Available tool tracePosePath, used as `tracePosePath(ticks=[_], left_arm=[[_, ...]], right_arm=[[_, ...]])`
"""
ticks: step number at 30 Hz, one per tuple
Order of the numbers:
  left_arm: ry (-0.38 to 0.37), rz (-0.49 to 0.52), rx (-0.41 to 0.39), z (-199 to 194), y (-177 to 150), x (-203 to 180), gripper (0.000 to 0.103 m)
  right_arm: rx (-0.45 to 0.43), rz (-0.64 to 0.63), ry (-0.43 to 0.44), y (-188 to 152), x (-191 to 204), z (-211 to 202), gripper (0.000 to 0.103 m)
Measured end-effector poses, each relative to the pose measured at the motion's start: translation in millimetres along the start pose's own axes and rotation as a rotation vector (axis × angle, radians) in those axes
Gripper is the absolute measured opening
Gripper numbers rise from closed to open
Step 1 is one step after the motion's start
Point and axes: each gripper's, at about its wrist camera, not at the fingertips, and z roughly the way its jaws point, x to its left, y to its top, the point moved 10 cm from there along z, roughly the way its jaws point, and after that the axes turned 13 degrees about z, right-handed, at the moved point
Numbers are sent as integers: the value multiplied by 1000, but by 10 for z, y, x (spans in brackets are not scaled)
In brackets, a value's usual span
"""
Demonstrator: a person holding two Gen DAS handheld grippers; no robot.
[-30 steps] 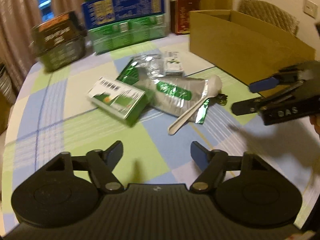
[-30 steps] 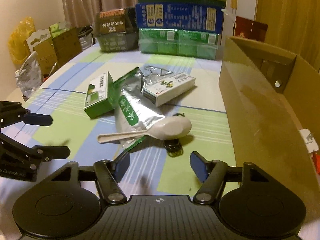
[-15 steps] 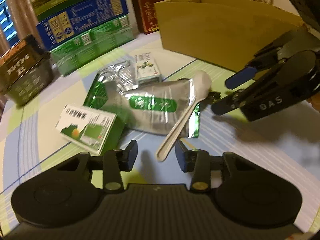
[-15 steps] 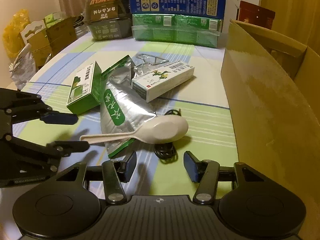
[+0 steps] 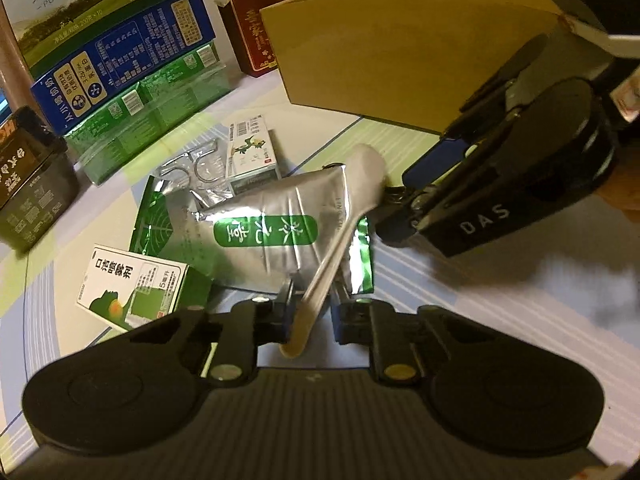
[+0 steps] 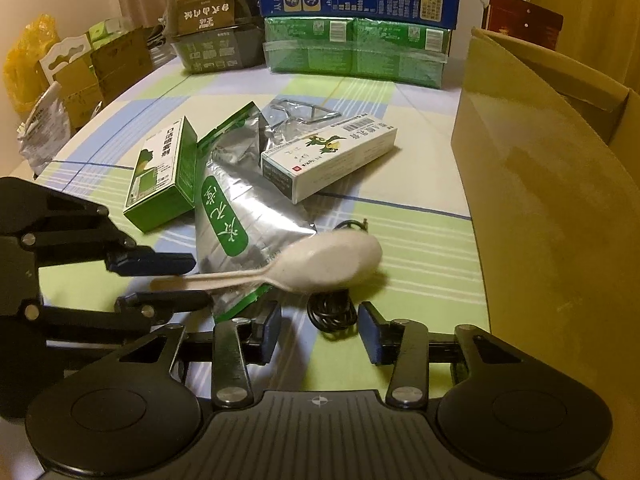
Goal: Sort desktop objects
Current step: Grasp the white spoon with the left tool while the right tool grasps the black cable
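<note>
- On the checked tablecloth [image 6: 416,216], toward the left edge of the table, a green-and-white carton [image 6: 162,178] lies on its side, just beside the silver pouch.
- The left gripper [image 5: 311,312] has the handle of a white plastic spoon [image 6: 304,266] between its fingers; its jaws are closing on the handle. In the left wrist view one pad seems to touch it and a gap shows at the other, so I cannot tell whether the grip is firm yet.
- The spoon lies across the lower end of a silver foil pouch with a green label [image 6: 240,220], its bowl pointing toward the cardboard box.
- A white medicine box with a bird picture [image 6: 328,160] rests on the pouch's far end, beside a crumpled clear wrapper [image 6: 296,118].
- A small black coiled cord [image 6: 332,314] lies just under the spoon's bowl.
- The right gripper [image 6: 319,332] hovers at the cord with its jaws closing; the cord lies between the pads, not pressed.
- An open cardboard box [image 6: 552,208] stands along the right edge.
</note>
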Motion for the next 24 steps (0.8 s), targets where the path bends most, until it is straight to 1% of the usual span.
tracePosePath(ticks=[3, 9, 12, 15, 18, 21, 24], left_arm=[[-7, -16, 6, -28, -18, -12, 12], [-13, -65, 31, -176, -118, -42, 11], [0, -78, 56, -300, -201, -93, 10], [13, -93, 101, -453, -323, -148, 8], [18, -148, 126, -641, -425, -213, 8], [16, -235, 135, -836, -520, -269, 8], [4, -322, 134, -997, -603, -324, 9]], right_arm=[[2, 3, -5, 4, -15, 18, 25], [1, 19, -17, -30, -36, -52, 22], [10, 20, -18, -126, -4, -164, 21], [34, 40, 10, -279, 43, -303, 21], [46, 24, 22, -457, 113, -476, 21], [59, 16, 42, -653, 184, -629, 21], [46, 9, 54, -771, 258, -763, 22]])
